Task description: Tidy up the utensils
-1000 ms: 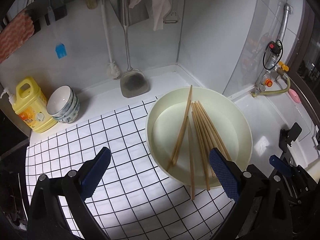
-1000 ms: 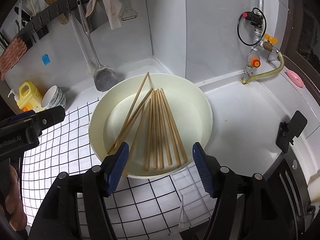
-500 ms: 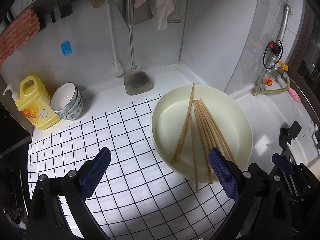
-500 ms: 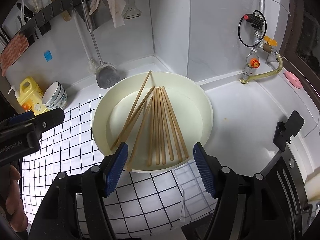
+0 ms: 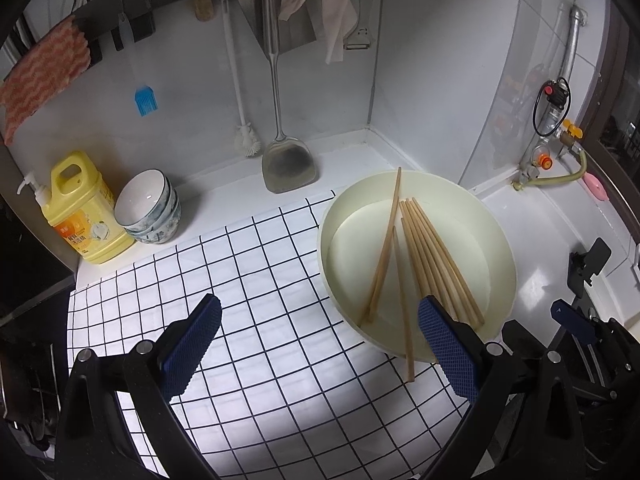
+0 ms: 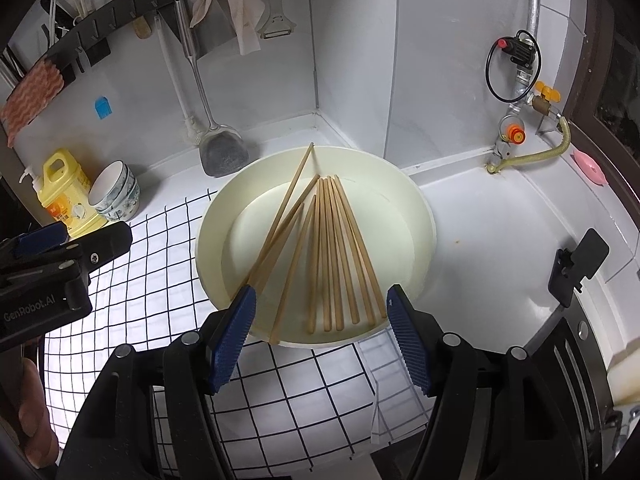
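Wooden chopsticks [image 6: 332, 256], pale tan and slender, lie loose in a round cream-coloured plastic basin [image 6: 424, 216] that sits on the white kitchen counter, its near-left part resting on a white cloth mat with a black grid [image 5: 248, 280]. Most of the sticks lie side by side in a fan, their long axes running from near to far, converging at the far end and spreading toward the near rim; two or three others slant off to the left, one leaning on the far rim and one poking out over the near rim. The right gripper [image 6: 320, 328] hovers just short of the basin's near rim with its blue-padded jaws spread wide and nothing between them; the near ends of the fanned sticks point straight into that gap, so the sticks run along the gripper's line of approach, not across it. The left gripper [image 5: 320, 344] is also wide open and empty, held over the grid mat with the basin off to its right, only its right pad overlapping the basin's near edge. By this layout the right gripper looks the nearer and better lined up; a grasp would probably call for closing across the bundle near the ends. Loose round sticks may roll or splay apart as the pads close. Hanging utensils line the far wall rail.
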`<state>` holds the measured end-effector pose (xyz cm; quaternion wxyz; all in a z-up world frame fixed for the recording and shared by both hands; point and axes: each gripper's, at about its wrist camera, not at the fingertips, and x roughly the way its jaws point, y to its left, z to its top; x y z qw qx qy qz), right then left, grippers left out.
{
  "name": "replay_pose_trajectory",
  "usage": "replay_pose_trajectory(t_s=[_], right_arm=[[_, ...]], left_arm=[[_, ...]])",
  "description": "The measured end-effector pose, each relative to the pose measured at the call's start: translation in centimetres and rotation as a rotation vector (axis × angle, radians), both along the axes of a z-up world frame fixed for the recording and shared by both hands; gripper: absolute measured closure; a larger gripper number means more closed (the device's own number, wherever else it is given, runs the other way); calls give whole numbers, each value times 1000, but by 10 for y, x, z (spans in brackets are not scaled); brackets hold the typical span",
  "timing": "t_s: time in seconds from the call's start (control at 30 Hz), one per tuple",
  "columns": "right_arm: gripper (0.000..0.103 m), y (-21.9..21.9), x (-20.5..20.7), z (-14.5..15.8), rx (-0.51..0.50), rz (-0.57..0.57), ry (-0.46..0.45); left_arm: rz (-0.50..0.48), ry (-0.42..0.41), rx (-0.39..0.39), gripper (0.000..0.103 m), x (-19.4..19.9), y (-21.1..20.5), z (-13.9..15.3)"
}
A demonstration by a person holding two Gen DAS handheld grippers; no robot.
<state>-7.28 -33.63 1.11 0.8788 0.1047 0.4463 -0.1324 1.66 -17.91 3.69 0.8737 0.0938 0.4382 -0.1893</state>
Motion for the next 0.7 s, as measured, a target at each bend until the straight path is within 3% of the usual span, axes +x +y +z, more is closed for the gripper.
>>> replay_pose_trajectory(t_s=[0.7], right_arm=[[38, 5, 2, 3, -12, 2, -1]], left_arm=[[-17, 7, -19, 6, 6, 3, 2]])
